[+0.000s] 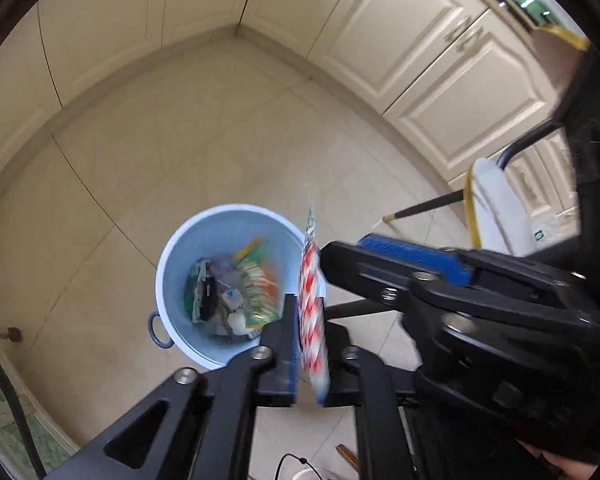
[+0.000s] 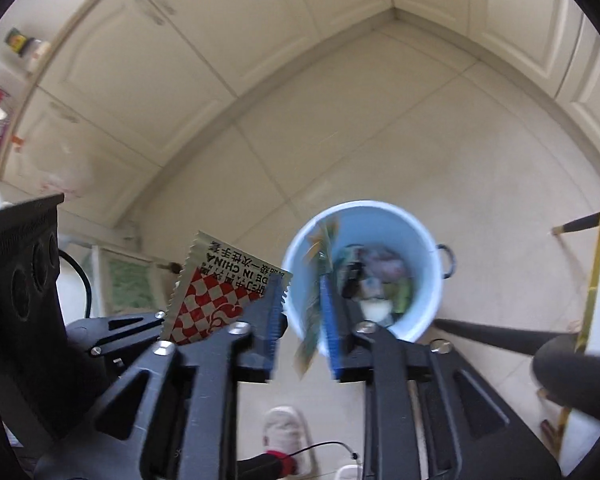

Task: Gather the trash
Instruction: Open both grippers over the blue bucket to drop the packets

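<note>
A light blue trash bucket (image 1: 204, 264) stands on the tiled floor with several wrappers inside; it also shows in the right wrist view (image 2: 420, 240). My left gripper (image 1: 312, 344) holds a red-and-white checkered wrapper (image 1: 311, 312) edge-on above the bucket's right rim; the same wrapper (image 2: 212, 300) shows flat in the right wrist view. My right gripper (image 2: 302, 332) is open above the bucket, and a green-and-orange wrapper (image 2: 318, 280) hangs blurred between its fingers, against the right blue pad (image 2: 330, 320). The right gripper (image 1: 420, 264) sits right beside the left one.
Cream cabinet doors (image 1: 440, 52) line the walls around the floor corner. A chair with black legs and yellow trim (image 1: 472, 208) stands at the right. A foot in a white slipper (image 2: 284, 432) and a black cable lie below the grippers.
</note>
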Available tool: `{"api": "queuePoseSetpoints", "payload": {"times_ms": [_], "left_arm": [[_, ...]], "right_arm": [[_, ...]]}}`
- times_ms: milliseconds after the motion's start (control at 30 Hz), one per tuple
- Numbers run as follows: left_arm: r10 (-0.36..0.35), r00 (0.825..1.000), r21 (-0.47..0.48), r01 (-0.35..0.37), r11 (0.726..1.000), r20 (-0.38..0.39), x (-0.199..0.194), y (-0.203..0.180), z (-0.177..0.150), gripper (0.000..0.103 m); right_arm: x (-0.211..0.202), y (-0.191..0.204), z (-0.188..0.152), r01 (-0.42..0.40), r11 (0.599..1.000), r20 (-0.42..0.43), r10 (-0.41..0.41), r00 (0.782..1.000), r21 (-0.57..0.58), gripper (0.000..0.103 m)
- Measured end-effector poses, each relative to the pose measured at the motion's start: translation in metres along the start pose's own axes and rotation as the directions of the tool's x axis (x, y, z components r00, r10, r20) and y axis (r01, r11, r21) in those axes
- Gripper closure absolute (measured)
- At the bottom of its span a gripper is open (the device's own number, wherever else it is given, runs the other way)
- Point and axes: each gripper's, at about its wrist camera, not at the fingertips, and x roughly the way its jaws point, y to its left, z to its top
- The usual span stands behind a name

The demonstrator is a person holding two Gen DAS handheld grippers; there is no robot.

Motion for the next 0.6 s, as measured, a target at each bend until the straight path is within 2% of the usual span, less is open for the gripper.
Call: {"api": "queuePoseSetpoints", "payload": {"times_ms": [33, 67, 100, 133, 167, 267, 400, 467, 600], "left_arm": [[0.017, 1.0, 0.0, -0.017, 1.0, -0.01, 0.005, -0.004, 0.004, 0.093], [0.033, 0.999, -0.002, -0.033, 0.999, -0.017, 0.009, -0.002, 0.007, 0.082], [0.046, 0.999, -0.011, -0.046, 0.999, -0.017, 0.013, -0.01, 0.003, 0.066], [0.052, 0.999, -0.018, -0.052, 0.998, -0.013, 0.01, -0.01, 0.001, 0.058], [0.064, 0.998, -0.028, -0.064, 0.998, -0.008, 0.009, -0.01, -0.001, 0.048], [0.093, 0.995, -0.06, -0.092, 0.994, 0.021, -0.002, -0.01, -0.006, 0.046], [0.18, 0.98, -0.113, -0.17, 0.979, 0.088, -0.039, 0.004, -0.02, 0.046], [0.24, 0.96, -0.144, -0.22, 0.965, 0.142, -0.065, 0.007, -0.031, 0.046], [0.316, 0.914, -0.215, -0.265, 0.94, 0.256, -0.127, 0.011, -0.06, 0.041]], "right_arm": [[0.0, -0.002, 0.002, 0.012, 1.0, 0.003, -0.012, 1.0, 0.0, 0.07], [0.0, -0.004, 0.003, 0.007, 1.0, 0.005, -0.007, 1.0, -0.011, 0.066], [-0.002, -0.006, 0.003, 0.018, 1.0, 0.012, -0.018, 1.0, -0.013, 0.06], [-0.004, -0.006, 0.003, 0.026, 1.0, 0.016, -0.025, 1.0, -0.017, 0.055], [-0.005, -0.006, 0.002, 0.031, 0.999, 0.023, -0.03, 0.999, -0.025, 0.054], [-0.013, -0.001, 0.001, 0.037, 0.999, 0.038, -0.035, 0.999, -0.038, 0.054], [-0.03, 0.018, -0.004, 0.029, 0.997, 0.059, -0.025, 0.998, -0.075, 0.049], [-0.043, 0.031, -0.007, 0.022, 0.995, 0.073, -0.014, 0.997, -0.098, 0.046], [-0.079, 0.067, -0.019, 0.02, 0.986, 0.131, 0.002, 0.991, -0.165, 0.032]]}}
